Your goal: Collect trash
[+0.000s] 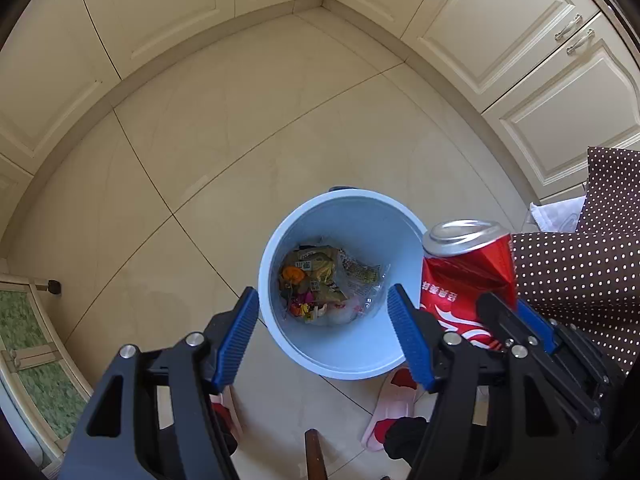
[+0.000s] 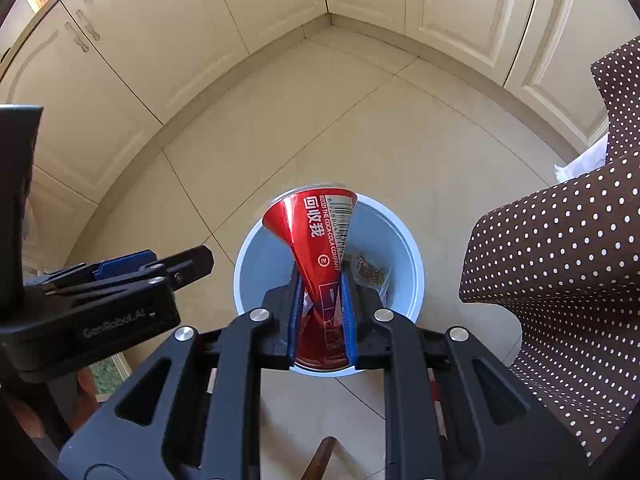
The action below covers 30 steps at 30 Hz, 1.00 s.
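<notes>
A light blue trash bin [image 1: 360, 356] stands on the tiled floor with wrappers and other trash [image 1: 320, 284] at its bottom. My left gripper [image 1: 322, 312] is open and empty above the bin's near rim. My right gripper [image 2: 322, 312] is shut on a crushed red Coca-Cola can [image 2: 320, 240] and holds it over the bin [image 2: 400, 248]. The can [image 1: 468, 276] and the right gripper's fingers [image 1: 504, 320] also show in the left wrist view, right of the bin. The left gripper [image 2: 176, 264] appears at the left of the right wrist view.
Cream cabinets [image 1: 520, 40] line the far walls around a corner. A table with a brown polka-dot cloth [image 2: 560, 280] stands to the right. Pink slippers [image 1: 388, 412] lie on the floor near the bin. A green glass-fronted unit [image 1: 32, 360] is at the left.
</notes>
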{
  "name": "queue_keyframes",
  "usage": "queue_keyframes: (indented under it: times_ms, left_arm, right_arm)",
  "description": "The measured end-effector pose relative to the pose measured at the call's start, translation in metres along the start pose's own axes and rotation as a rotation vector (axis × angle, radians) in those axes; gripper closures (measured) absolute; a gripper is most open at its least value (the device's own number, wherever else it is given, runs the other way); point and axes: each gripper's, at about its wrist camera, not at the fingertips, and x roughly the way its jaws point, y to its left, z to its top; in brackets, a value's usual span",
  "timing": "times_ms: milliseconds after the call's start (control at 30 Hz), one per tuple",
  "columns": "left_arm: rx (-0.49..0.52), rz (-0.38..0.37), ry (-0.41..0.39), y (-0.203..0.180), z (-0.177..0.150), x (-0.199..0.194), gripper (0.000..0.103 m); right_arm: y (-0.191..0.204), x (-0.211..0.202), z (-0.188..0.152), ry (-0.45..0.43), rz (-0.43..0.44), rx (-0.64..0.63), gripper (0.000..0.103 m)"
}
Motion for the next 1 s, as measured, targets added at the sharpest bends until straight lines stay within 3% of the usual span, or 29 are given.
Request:
queue_keyframes:
  times_ms: [367,533,600,733,1000]
  left_arm:
    - [0.021,0.018,-0.028,-0.002,-0.003,-0.007,0.037]
    - [0.03,0.032,-0.095,-0.005,-0.009,-0.027,0.037]
    - [0.033,0.036,-0.122,-0.007,-0.015,-0.038,0.037]
    - [0.032,0.055,-0.202,-0.011,-0.03,-0.076,0.037]
    - [0.095,0.053,-0.441,-0.042,-0.082,-0.201,0.025]
  right_arm:
    - [-0.009,0.003,-0.002,0.001,-0.001,0.021,0.084]
    - [-0.011,-0.018,-0.002,-0.026,0.001,0.019,0.067]
    - [-0.012,-0.032,-0.003,-0.051,-0.002,0.014,0.06]
    - [-0.009,-0.07,-0.009,-0.111,-0.013,-0.012,0.06]
    - [0.0,-0.207,-0.048,-0.34,-0.064,-0.071,0.054]
